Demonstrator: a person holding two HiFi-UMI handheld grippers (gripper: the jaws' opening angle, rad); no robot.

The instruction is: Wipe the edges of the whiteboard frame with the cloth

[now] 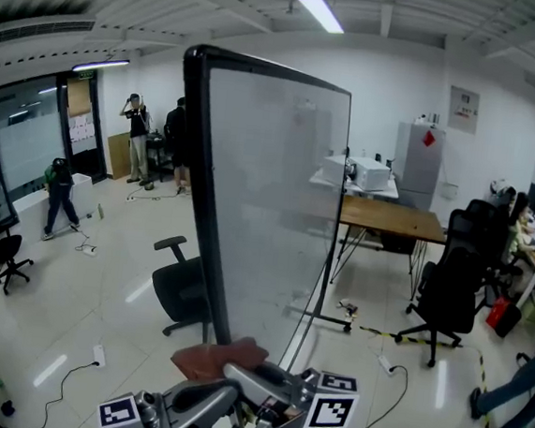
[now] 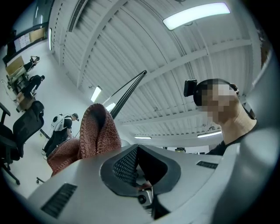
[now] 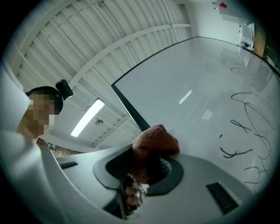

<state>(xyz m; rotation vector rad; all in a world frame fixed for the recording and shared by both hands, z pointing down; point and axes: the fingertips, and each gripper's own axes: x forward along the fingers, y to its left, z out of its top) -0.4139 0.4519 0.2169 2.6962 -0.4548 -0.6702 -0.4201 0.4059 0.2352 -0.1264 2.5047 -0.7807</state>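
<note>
The whiteboard (image 1: 268, 208) stands in front of me, its black frame (image 1: 203, 202) curving up the left side. A reddish-brown knitted cloth (image 1: 221, 356) sits at the frame's lower end. My right gripper (image 1: 253, 378) is shut on the cloth (image 3: 153, 142) and holds it by the black frame edge (image 3: 127, 105); black scribbles mark the board (image 3: 197, 87). Just below and left of it is my left gripper (image 1: 217, 399). In the left gripper view its jaws (image 2: 138, 162) are closed together on nothing, and the cloth (image 2: 94, 131) rises beyond the left jaw, next to the frame (image 2: 127, 94).
A black office chair (image 1: 180, 289) stands left of the board and another (image 1: 449, 282) to the right beside a wooden desk (image 1: 389, 218). Cables and a power strip (image 1: 99, 355) lie on the floor. People (image 1: 139, 135) stand far back on the left.
</note>
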